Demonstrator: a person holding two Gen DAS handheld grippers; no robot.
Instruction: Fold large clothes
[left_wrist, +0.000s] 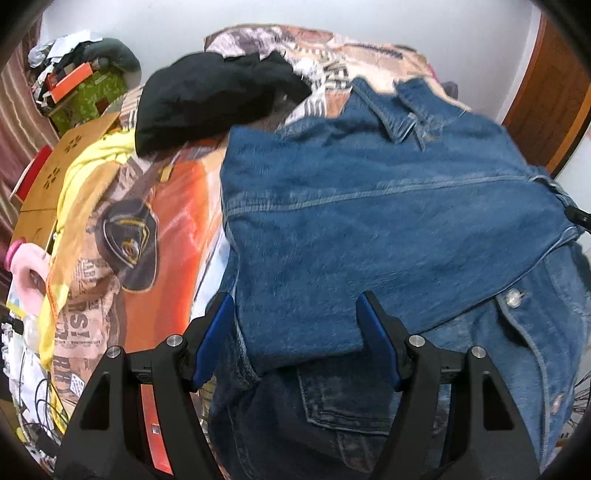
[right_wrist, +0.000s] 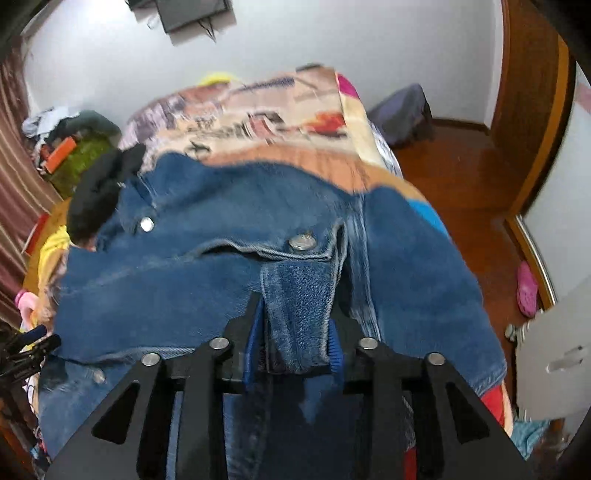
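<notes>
A blue denim jacket (left_wrist: 369, 206) lies spread on a bed with a printed sheet (left_wrist: 177, 221). A panel of it is folded over the lower part with the pocket. My left gripper (left_wrist: 294, 299) hangs over the near edge of that folded panel. Its jaws are open and the flat denim lies between the blue pads (left_wrist: 216, 332) without bunching. In the right wrist view the jacket (right_wrist: 184, 288) shows metal buttons (right_wrist: 302, 242). My right gripper (right_wrist: 295, 310) is shut on a bunched strip of denim below the buttoned flap.
A black garment (left_wrist: 207, 99) lies at the far left of the jacket, and a yellow one (left_wrist: 92, 166) beside a cardboard box (left_wrist: 55, 173). Cluttered boxes (left_wrist: 92, 92) stand by the striped curtain. Right of the bed are wooden floor (right_wrist: 461, 177), a pink slipper (right_wrist: 526, 291) and a wooden door (right_wrist: 532, 110).
</notes>
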